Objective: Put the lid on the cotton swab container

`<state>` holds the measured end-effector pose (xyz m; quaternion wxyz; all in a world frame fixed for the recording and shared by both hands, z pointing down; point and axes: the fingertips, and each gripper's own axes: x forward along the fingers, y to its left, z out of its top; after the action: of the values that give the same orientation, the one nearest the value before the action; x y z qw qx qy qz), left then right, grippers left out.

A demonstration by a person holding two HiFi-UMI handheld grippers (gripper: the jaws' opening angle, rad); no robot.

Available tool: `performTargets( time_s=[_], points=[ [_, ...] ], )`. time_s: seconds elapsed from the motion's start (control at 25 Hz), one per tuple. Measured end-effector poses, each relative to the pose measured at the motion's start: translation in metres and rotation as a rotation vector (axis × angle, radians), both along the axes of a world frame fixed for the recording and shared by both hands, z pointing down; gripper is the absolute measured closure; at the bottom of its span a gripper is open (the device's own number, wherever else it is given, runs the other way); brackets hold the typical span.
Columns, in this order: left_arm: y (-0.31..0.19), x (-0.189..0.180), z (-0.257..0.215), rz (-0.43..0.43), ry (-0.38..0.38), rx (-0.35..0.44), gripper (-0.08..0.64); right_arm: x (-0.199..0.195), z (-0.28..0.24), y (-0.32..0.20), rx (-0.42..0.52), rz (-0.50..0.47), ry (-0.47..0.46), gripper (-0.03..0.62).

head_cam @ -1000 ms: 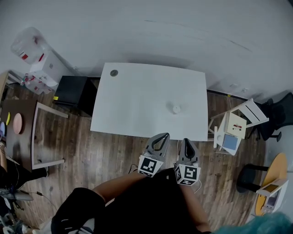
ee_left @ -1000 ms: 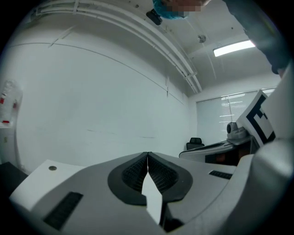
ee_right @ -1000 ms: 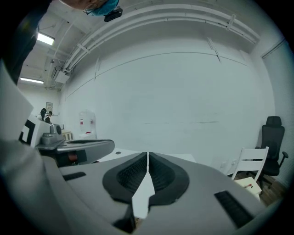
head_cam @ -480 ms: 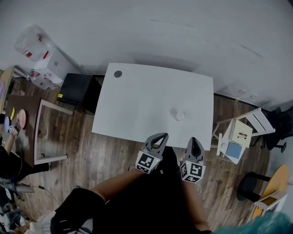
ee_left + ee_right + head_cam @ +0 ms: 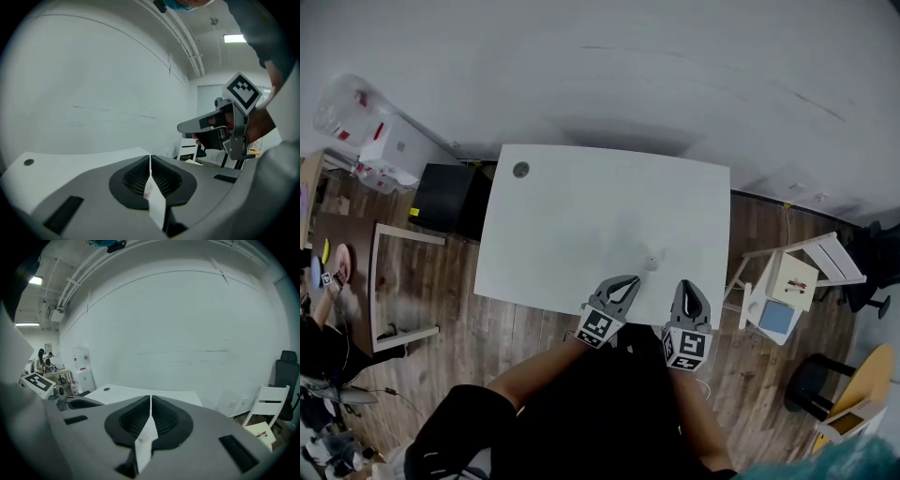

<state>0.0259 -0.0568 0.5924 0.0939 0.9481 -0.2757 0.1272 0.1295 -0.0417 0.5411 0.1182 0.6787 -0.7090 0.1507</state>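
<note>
We record one white table (image 5: 572,216). On it stands a small white cotton swab container (image 5: 652,263), near the near edge and right of middle; its contents are too small to tell. The left gripper (image 5: 629,280) and right gripper (image 5: 688,284) flank it at that edge. Both pairs of jaws are together, with nothing between them.

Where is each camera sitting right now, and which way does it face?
Head view: above, steeply down on white table; forearms, left gripper, right gripper show.
Left gripper view: along its shut jaws, across table toward wall; right gripper alongside.
Right gripper view: along its shut jaws, same way; left gripper at left edge.
Gripper views share table and wall.
</note>
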Motion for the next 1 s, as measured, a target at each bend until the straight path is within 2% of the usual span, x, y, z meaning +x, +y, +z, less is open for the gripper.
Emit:
performTargets(
  time_s=[0.16,0.2,0.28,0.56,0.72,1.0],
  points=[
    [-0.018,0.015,0.028,0.032,-0.025,-0.050,0.543,0.017,0.017,-0.022,-0.033,-0.026,0.005,0.558],
    [-0.020,0.020,0.037,0.051,-0.024,-0.071,0.523,0.021,0.022,-0.027,-0.043,-0.031,0.003,0.558],
    [-0.022,0.029,0.053,0.083,-0.030,-0.110,0.432,0.027,0.033,-0.035,-0.063,-0.044,0.002,0.558],
    [-0.017,0.044,0.117,0.175,-0.162,-0.175,0.332,0.028,0.053,-0.054,-0.102,-0.097,-0.017,0.558],
    [-0.021,0.043,0.137,0.184,-0.214,-0.162,0.325,0.026,0.060,-0.061,-0.117,-0.109,-0.021,0.558],
    [-0.030,0.050,0.154,0.195,-0.240,-0.160,0.295,0.040,0.074,-0.064,-0.148,-0.103,-0.013,0.558]
  ],
)
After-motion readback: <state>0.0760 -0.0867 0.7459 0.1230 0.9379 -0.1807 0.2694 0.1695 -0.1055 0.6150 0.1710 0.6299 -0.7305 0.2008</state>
